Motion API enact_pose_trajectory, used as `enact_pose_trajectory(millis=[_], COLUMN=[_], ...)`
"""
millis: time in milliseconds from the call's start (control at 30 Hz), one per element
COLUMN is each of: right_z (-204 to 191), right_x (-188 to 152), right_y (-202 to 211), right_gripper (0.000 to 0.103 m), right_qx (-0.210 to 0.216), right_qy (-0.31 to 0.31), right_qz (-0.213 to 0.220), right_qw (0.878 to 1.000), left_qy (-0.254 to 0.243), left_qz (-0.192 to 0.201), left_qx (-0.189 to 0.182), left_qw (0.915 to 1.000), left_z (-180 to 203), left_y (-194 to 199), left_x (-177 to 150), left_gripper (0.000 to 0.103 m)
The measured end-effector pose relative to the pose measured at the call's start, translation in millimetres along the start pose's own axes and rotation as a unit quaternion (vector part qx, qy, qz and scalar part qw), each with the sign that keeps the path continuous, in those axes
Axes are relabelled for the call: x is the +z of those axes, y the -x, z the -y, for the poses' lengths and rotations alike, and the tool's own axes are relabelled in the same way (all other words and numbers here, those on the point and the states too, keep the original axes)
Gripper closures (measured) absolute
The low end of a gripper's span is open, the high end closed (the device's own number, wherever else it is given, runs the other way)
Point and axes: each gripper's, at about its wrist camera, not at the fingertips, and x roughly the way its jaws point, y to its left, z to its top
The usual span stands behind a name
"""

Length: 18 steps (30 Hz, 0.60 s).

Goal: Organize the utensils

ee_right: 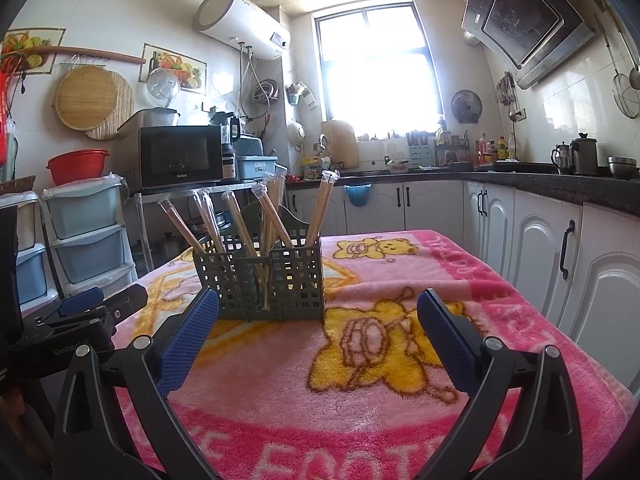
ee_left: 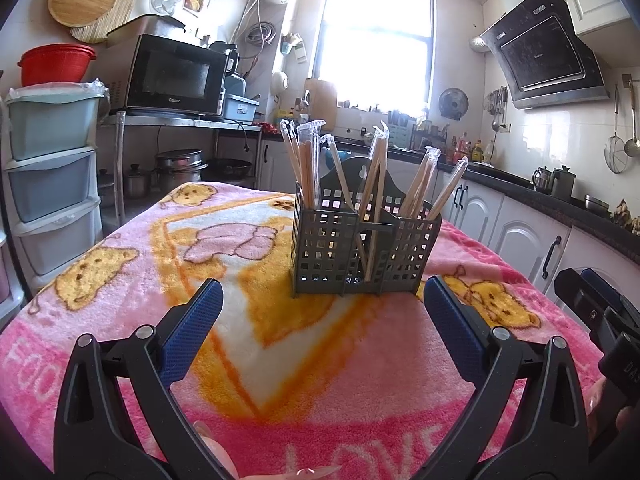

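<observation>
In the left wrist view the left tongs (ee_left: 322,308) gape wide and empty low in the frame, and the grey caddy (ee_left: 362,248) stands dead ahead at frame centre on the pink blanket covering the table (ee_left: 120,280). Its wrapped chopsticks (ee_left: 308,160) stand nearly upright, fanning outward. At the lower right edge the right tongs (ee_left: 592,300) peek in. From the right wrist view those right tongs (ee_right: 318,314) also hang open with nothing held; the caddy sits ahead but left of centre. Neither looks clearly nearer; the left is better lined up, I'd say.
</observation>
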Motion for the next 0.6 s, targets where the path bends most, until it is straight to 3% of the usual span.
enact_pose_trajectory(millis=[600], right_z=[14], right_x=[9], right_y=[-3], right_gripper=[0.006], right_qx=[-0.010], right_qy=[-0.012], right_qz=[-0.002], right_qw=[1.000], left_qy=[0.020], left_qz=[-0.025], left_qx=[0.007], left_qw=[0.9995], left_z=[-10], left_y=[-10], left_x=[2], left_gripper=[0.010])
